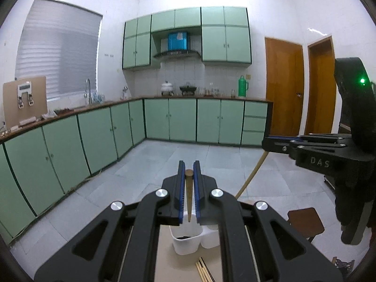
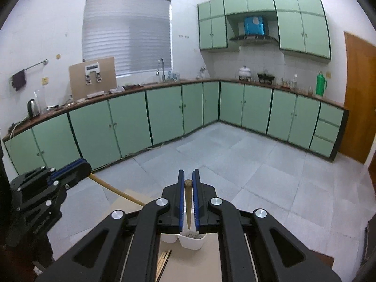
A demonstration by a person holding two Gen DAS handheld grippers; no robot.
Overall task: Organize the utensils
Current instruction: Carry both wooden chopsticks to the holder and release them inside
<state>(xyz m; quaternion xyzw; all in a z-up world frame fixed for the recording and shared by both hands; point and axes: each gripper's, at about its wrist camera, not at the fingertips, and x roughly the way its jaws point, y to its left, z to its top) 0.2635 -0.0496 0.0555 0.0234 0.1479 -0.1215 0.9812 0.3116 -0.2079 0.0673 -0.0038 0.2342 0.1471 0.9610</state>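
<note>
Left gripper clamps chopstick above white holder.

Black linkage grippers, blue-edged fingers, silver screws, "DAS" marking

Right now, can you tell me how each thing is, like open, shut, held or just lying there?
Left tongs: shut on a wooden stick.
Right tongs: shut on a wooden stick too.
Left stick: held, tip pointing down over the holder.
Right stick: held, above the holder.
White holder: upright on the table.
Loose chopsticks: lying on the table.
Cabinet doors: shut.
</note>
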